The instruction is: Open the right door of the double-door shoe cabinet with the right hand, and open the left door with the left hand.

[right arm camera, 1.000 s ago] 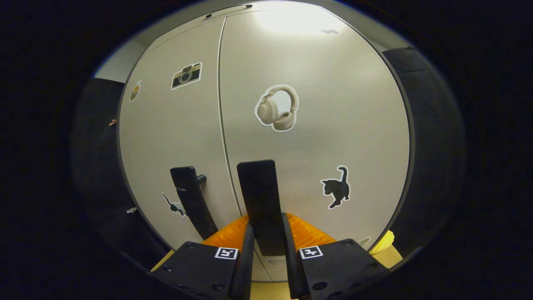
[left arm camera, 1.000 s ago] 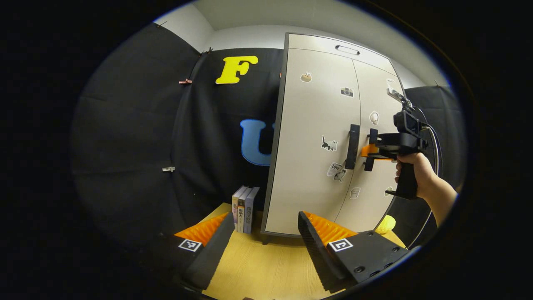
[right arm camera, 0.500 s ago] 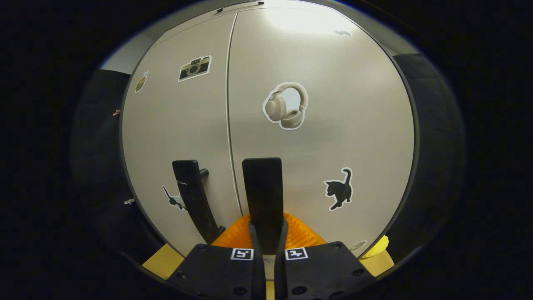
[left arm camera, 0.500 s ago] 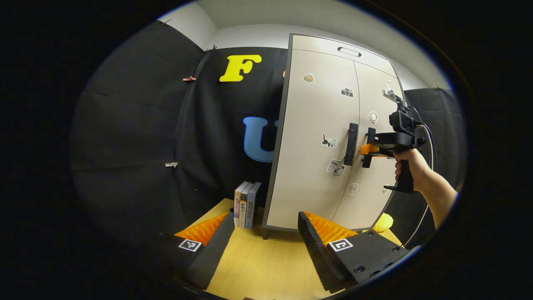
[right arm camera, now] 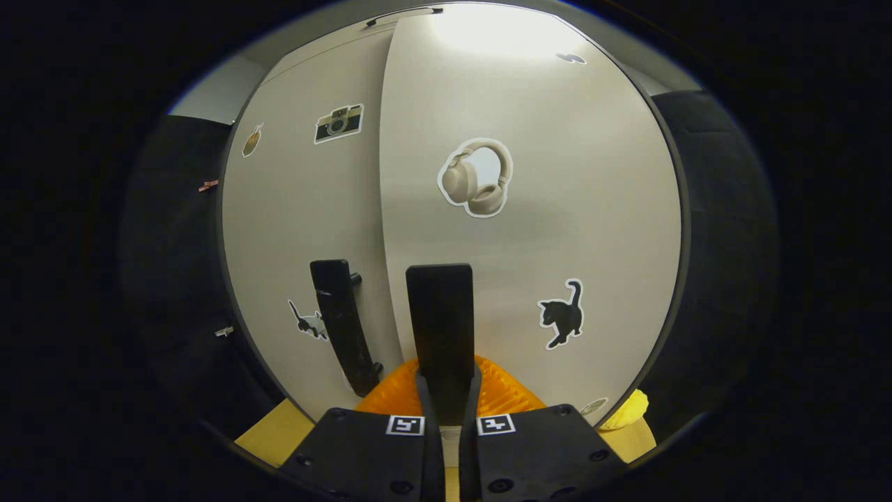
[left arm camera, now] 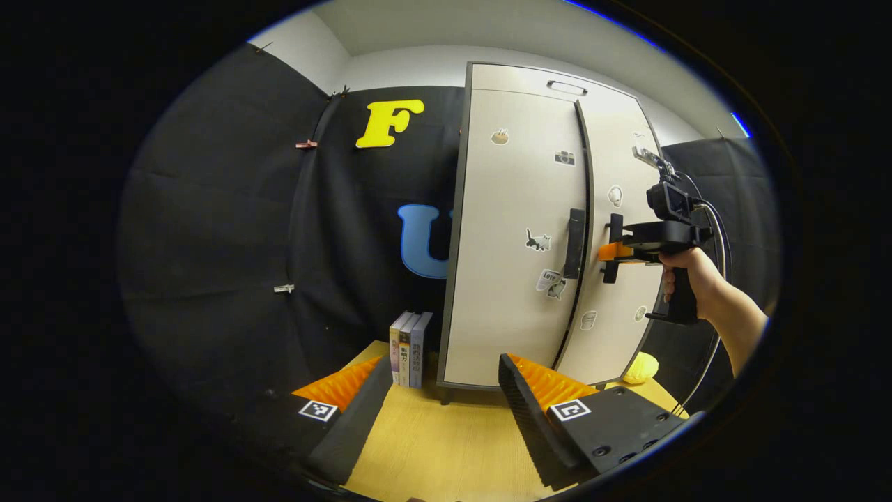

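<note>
1. Left gripper view showed the shoe cabinet [left arm camera: 516, 230] standing on the wooden table [left arm camera: 432, 446], and against it I judged the task about a quarter done: the right door [left arm camera: 620, 174] had just come off the cabinet front, a dark gap showing along its inner edge, while the left door [left arm camera: 509, 209] lay flush and untouched.
2. My right gripper [left arm camera: 608, 251] was at the cabinet's middle, its fingers clamped on the right door's handle [right arm camera: 440, 328].
3. My left gripper [left arm camera: 446, 397] hung well back from the cabinet, above the table, fingers spread apart with nothing between them; the left door's handle [left arm camera: 574, 233] waited beside the gap.
4. Against half a second earlier, the right door had swung out from the cabinet, where before both doors sat level; the grip on the handle was unchanged, and my left fingers had not closed.
</note>
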`<control>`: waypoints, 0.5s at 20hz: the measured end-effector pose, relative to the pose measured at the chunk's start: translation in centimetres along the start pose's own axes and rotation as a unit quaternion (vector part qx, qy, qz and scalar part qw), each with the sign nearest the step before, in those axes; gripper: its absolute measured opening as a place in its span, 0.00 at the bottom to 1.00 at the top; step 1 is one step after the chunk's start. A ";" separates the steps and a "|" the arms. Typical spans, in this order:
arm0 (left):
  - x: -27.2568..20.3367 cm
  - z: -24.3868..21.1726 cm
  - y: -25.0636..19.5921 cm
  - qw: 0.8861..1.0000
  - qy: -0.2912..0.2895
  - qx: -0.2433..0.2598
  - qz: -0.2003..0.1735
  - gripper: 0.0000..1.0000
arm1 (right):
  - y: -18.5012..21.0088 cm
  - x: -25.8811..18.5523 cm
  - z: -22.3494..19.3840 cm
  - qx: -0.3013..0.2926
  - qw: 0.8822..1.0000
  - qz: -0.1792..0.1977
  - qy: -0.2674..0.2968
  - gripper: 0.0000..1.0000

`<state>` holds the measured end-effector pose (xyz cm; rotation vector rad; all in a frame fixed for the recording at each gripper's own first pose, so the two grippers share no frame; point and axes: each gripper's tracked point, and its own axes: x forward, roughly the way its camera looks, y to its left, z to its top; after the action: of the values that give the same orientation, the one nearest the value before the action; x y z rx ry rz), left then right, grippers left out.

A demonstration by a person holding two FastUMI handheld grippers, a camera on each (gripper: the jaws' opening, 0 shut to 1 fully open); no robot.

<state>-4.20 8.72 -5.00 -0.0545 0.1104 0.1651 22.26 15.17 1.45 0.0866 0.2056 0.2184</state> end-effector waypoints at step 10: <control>0.8 1.6 -6.7 0.999 -0.006 0.028 -0.041 0.95 | -0.9 -2.7 0.1 -0.003 0.999 0.045 -0.009 0.12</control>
<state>-2.12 2.31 -3.24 -0.0018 0.1003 0.0802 19.85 13.69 2.02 0.0918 0.1833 0.3085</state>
